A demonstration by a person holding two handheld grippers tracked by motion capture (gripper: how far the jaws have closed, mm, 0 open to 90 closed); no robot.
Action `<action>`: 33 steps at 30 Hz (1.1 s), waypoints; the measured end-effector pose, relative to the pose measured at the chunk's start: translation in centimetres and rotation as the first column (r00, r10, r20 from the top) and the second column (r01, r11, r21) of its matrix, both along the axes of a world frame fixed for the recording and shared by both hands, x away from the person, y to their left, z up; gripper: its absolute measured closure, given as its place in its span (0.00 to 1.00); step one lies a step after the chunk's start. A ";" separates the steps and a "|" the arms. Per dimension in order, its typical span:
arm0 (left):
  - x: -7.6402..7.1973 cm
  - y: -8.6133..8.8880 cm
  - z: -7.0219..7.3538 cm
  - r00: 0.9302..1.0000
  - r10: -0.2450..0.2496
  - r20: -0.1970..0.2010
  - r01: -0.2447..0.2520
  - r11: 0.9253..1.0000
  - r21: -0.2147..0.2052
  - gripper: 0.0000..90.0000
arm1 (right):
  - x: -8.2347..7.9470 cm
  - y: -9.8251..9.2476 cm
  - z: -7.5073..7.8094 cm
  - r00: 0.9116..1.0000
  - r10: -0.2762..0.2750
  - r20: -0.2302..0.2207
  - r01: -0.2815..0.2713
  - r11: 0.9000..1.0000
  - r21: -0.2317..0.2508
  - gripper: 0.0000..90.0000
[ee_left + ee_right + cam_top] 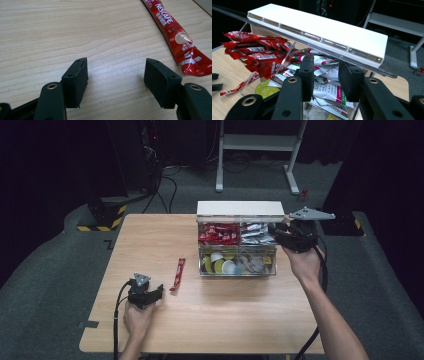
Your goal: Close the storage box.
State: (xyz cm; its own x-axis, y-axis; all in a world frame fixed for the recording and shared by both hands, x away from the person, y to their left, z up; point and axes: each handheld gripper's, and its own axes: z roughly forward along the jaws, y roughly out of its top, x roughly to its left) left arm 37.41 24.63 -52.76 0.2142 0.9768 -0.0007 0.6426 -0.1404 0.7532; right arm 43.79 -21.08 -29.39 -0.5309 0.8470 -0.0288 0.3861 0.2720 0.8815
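Note:
A red Nescafe stick sachet (177, 273) (175, 35) lies flat on the wooden table (225, 320), just right of my left gripper (157, 292) (116, 62). That gripper rests low over the bare wood, open and empty. A clear box (200, 265) stands at the back with its white lid (240, 210) (319, 27) raised. It holds red sachets (217, 234) (259, 52), white-green sachets (255, 234) (327, 90) and round pods (220, 265). My right gripper (274, 230) (325, 61) hovers at the box's right end, above the white-green sachets, its jaws a narrow gap apart with nothing pinched.
Bare wood spreads around the stick and along the table's front. Behind the table stand a white metal frame (260, 142) and a yellow-black striped base (102, 217) on grey floor. Cables trail from both grippers.

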 end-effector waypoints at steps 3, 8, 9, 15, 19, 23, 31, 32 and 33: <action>0.0 0.0 0.0 1.000 0.000 0.000 0.000 1.000 0.000 0.40 | -0.1 0.0 -0.2 1.000 0.006 0.001 -0.006 1.000 -0.003 0.73; 0.0 0.0 0.0 1.000 -0.001 -0.001 0.001 1.000 0.000 0.40 | -0.2 0.0 -0.8 1.000 0.007 -0.011 -0.007 1.000 -0.001 0.73; 0.0 0.0 0.0 1.000 -0.001 0.000 0.001 1.000 0.001 0.40 | -0.2 0.0 -0.9 1.000 0.008 -0.010 -0.008 1.000 0.000 0.73; 0.0 0.0 0.0 1.000 -0.002 0.000 0.002 1.000 0.000 0.39 | -0.5 -0.2 -1.3 1.000 0.008 -0.018 -0.008 1.000 0.000 0.73; 0.0 0.0 0.0 1.000 -0.004 -0.001 0.004 1.000 0.001 0.39 | -0.6 -0.3 -1.5 1.000 0.010 -0.018 -0.010 1.000 0.005 0.72; 0.0 0.0 0.0 1.000 -0.005 -0.001 0.005 1.000 -0.001 0.39 | -0.7 -0.4 -1.9 1.000 0.011 -0.024 -0.011 1.000 -0.004 0.72; 0.0 0.0 0.0 1.000 -0.005 -0.001 0.005 1.000 -0.003 0.38 | -0.8 -0.5 -2.4 0.999 0.009 -0.034 -0.009 1.000 -0.001 0.72; 0.0 0.0 0.0 1.000 -0.005 -0.001 0.005 1.000 -0.003 0.38 | -0.8 -0.6 -2.5 0.999 0.009 -0.035 -0.009 1.000 0.001 0.71; 0.0 0.0 0.0 1.000 -0.006 -0.001 0.006 1.000 -0.003 0.38 | -0.9 -0.6 -2.5 0.999 0.007 -0.036 -0.007 1.000 0.001 0.71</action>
